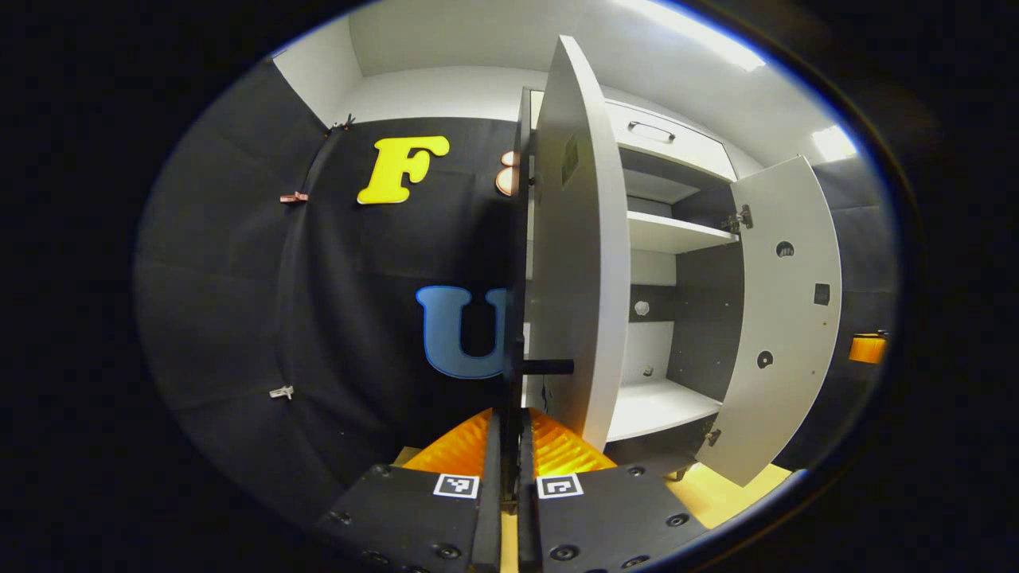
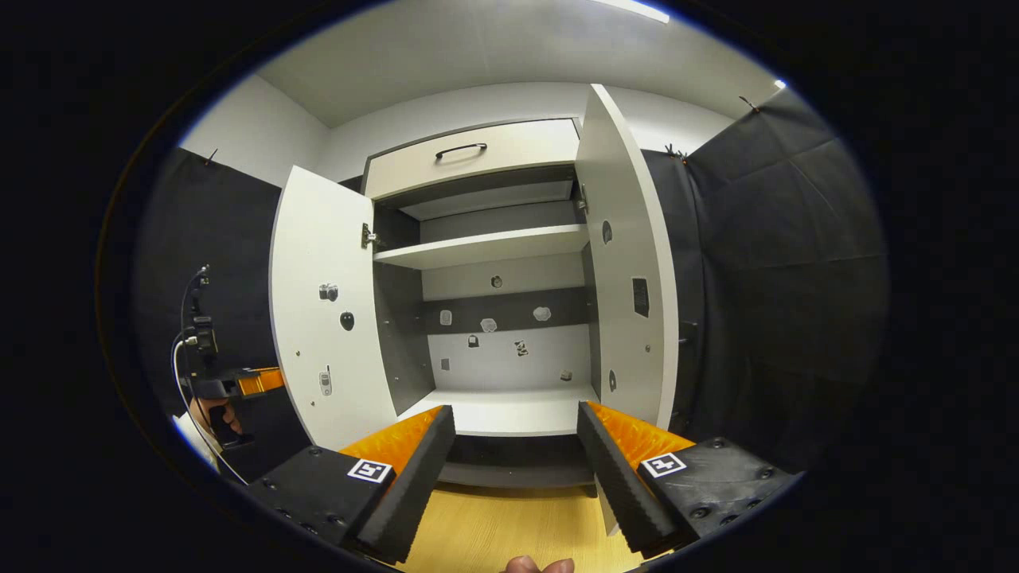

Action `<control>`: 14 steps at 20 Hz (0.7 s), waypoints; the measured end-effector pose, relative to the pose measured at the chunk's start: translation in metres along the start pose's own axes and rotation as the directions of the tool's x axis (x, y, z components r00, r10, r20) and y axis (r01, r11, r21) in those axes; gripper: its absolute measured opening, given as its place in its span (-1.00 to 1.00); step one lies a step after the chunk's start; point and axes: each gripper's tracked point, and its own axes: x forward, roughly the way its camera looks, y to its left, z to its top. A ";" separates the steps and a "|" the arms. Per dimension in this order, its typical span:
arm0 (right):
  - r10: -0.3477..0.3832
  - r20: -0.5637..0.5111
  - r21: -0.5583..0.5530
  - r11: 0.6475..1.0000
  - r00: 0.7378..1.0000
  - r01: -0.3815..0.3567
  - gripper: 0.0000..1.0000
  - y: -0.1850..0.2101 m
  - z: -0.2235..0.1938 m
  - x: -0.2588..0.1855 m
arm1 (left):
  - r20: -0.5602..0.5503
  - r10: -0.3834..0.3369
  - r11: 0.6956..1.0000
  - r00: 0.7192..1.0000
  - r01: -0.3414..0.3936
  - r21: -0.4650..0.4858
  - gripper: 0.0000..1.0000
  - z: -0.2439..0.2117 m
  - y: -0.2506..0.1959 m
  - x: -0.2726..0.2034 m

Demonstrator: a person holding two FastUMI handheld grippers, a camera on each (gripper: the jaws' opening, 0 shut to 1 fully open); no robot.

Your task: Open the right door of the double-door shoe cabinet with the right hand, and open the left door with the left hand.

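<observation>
At left door (image 1: 577,239) handle (image 1: 548,367), left gripper (image 1: 509,430) fingers pinched shut: overswing strains hinge. Right gripper (image 2: 516,446) spread, clear of right door (image 2: 629,270).

Cabinet doors (image 2: 322,318) and shelves (image 2: 486,247) looked like smooth matt laminate board; drawer handle (image 2: 460,149) dark, likely metal. Floor (image 2: 493,525) was wood-look, smooth. Booth wall (image 2: 788,263) was matt cloth.

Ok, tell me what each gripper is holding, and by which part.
Left gripper: shut on the left door's handle, at its lower end. Right gripper: open, holding nothing.
</observation>
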 end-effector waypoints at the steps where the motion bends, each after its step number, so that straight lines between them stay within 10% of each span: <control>1: 0.000 0.002 0.002 1.000 1.000 0.000 0.95 -0.001 0.001 -0.001 | 0.008 0.011 1.000 1.000 -0.011 0.008 -0.74 0.004 -0.001 -0.006; 5: 0.002 -0.001 0.020 1.000 1.000 -0.002 0.95 -0.004 0.004 0.001 | 0.039 0.033 0.999 0.999 -0.033 0.012 -0.23 0.014 -0.016 -0.032; 10: 0.003 0.011 0.014 1.000 1.000 -0.003 0.95 -0.007 0.012 0.000 | 0.063 0.032 0.999 0.997 -0.033 0.004 0.89 0.021 -0.036 -0.059; 14: 0.002 0.013 0.020 1.000 1.000 -0.002 0.96 -0.009 0.015 0.003 | 0.045 0.035 0.999 0.998 -0.036 0.012 0.96 0.018 -0.060 -0.070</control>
